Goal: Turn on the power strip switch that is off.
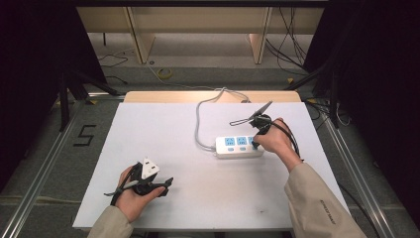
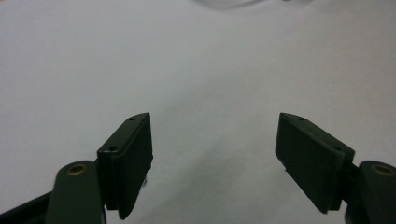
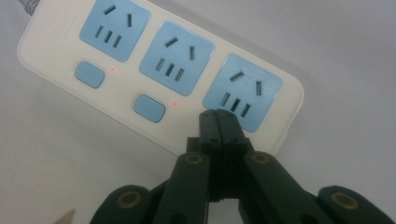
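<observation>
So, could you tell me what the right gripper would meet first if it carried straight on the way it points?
Probably the power strip: the shut right gripper points at the switch area beside the third socket, though whether it already touches is unclear.

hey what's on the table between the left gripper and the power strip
Nothing: in the high view, bare white table separates the left gripper from the power strip. The left gripper view shows the same blank surface ahead of its open jaws.
</observation>
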`<action>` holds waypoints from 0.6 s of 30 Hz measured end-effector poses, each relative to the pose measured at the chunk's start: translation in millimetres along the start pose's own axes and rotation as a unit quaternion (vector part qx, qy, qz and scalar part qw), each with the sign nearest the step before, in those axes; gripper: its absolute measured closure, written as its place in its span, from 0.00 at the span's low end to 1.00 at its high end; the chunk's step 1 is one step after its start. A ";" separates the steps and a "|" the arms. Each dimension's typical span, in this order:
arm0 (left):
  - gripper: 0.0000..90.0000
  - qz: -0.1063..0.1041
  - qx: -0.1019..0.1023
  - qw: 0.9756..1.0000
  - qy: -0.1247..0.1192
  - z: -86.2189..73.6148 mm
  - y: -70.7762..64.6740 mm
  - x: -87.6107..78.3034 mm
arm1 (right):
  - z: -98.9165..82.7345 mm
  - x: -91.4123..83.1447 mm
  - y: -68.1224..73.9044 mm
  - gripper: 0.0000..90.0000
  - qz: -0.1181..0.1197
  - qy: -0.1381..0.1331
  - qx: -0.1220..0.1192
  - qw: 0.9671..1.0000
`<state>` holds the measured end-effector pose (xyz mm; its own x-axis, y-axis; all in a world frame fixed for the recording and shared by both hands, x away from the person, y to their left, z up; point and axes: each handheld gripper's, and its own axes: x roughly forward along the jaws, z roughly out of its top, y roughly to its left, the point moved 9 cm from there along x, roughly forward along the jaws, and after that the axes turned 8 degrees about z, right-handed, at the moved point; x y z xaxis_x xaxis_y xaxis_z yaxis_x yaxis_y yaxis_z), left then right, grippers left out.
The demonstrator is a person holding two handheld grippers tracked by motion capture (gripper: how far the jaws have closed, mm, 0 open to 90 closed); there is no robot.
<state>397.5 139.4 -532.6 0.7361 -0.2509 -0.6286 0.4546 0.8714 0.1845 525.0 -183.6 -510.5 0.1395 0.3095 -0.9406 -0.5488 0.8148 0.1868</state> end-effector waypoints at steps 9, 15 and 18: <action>0.30 0.000 -0.001 1.000 0.000 0.1 -0.4 -0.2 | -0.3 1.4 -0.2 1.00 -0.001 0.002 0.003 1.000; 0.30 0.000 -0.001 1.000 0.000 0.4 -0.8 -0.2 | -0.6 2.4 0.1 1.00 -0.006 0.003 -0.001 1.000; 0.30 0.000 -0.002 1.000 -0.001 0.6 -1.0 0.0 | -0.7 2.7 0.0 1.00 -0.009 0.004 -0.003 1.000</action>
<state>397.4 138.3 -532.3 0.7378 -0.2518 -0.6263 0.4521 0.8733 0.1815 524.8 -183.1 -513.3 0.1433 0.2915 -0.9458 -0.5513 0.8172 0.1683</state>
